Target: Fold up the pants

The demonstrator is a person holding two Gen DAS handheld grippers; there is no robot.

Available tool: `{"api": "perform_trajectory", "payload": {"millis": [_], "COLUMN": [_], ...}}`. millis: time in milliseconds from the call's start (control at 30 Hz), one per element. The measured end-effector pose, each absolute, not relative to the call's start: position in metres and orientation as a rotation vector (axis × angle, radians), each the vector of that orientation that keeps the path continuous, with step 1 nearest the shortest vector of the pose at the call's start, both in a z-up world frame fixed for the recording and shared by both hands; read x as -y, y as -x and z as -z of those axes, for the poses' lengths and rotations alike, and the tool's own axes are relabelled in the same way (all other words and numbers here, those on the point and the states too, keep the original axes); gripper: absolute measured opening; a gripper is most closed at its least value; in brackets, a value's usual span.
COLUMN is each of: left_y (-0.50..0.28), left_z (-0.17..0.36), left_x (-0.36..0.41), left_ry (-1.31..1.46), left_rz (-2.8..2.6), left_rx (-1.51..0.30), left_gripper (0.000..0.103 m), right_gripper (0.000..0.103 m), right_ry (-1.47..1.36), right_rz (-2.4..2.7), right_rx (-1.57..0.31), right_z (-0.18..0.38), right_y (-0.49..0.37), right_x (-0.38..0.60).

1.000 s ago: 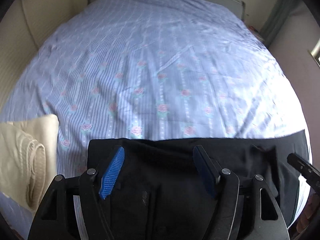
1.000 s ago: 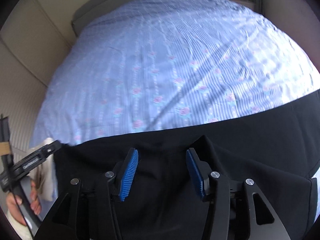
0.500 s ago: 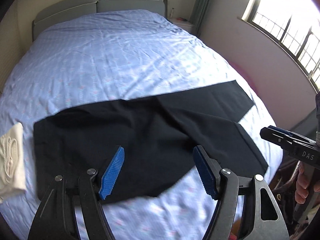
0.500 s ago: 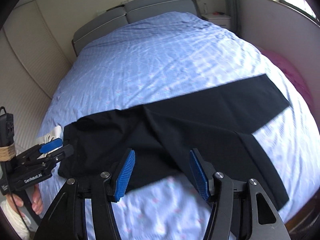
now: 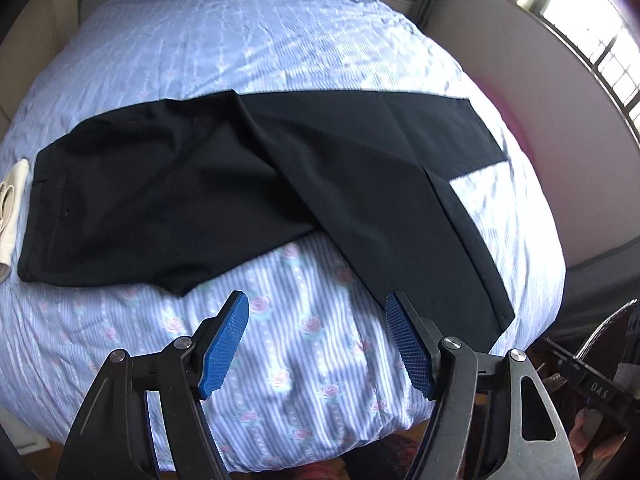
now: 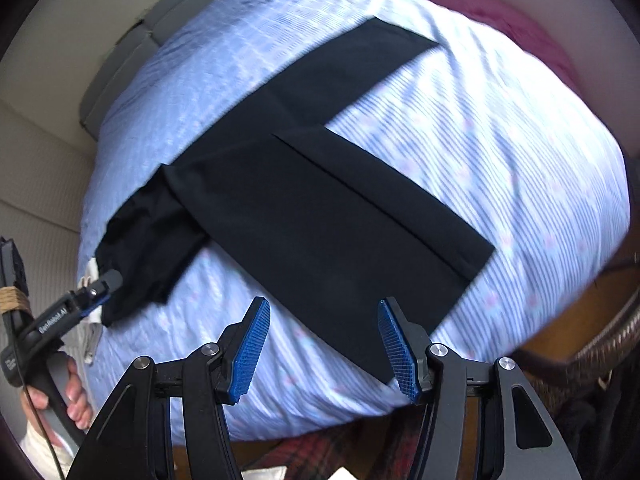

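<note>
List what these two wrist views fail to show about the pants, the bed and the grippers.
- Black pants: pocket and waistband detail lost in dark fabric, left wrist view.
- Waist end: partly covered by the left gripper, right wrist view.
- Cream cloth: cut off by the frame's edge.
- Bedsheet: print smeared by motion blur.
- Right gripper: fingertips out of frame in the left wrist view.

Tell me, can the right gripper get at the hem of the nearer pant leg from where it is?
Probably yes. The right gripper is open and empty, and the nearer leg's hem lies flat and uncovered on the striped bedsheet just ahead of its fingers, with nothing between.
</note>
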State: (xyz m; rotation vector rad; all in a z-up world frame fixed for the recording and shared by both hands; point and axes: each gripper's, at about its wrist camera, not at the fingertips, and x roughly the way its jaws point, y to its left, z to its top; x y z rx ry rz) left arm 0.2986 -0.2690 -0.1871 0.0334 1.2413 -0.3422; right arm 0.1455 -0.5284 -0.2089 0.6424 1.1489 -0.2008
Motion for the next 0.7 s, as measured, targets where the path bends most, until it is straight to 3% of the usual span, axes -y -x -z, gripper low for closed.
{"api": "perform_trajectory", "payload": {"millis": [567,667,700], "left_y": [-0.353,-0.365,-0.369], "left_z": [0.317,0.33,0.333], "left_x": [0.342,0.349,0.351], "left_ry": [-0.071,-0.084,-0.082], "left_rz": [0.491,0.489,0.495], "left_rx": [-1.473,-1.497,-1.509], "left_gripper": [0.069,0.06,0.05], "right_gripper": [0.057,0.054,0.043], "right_ry": [-1.14,-1.154,-1.151], "right_rz": [0.442,0.474,0.484], "right_rx": [-1.224,-1.223,-1.227], "right_z": [0.37,0.375,0.374], "right_y": [-0.095,-0.101,-0.103], "right_x": [0.521,0.519,0.518]}}
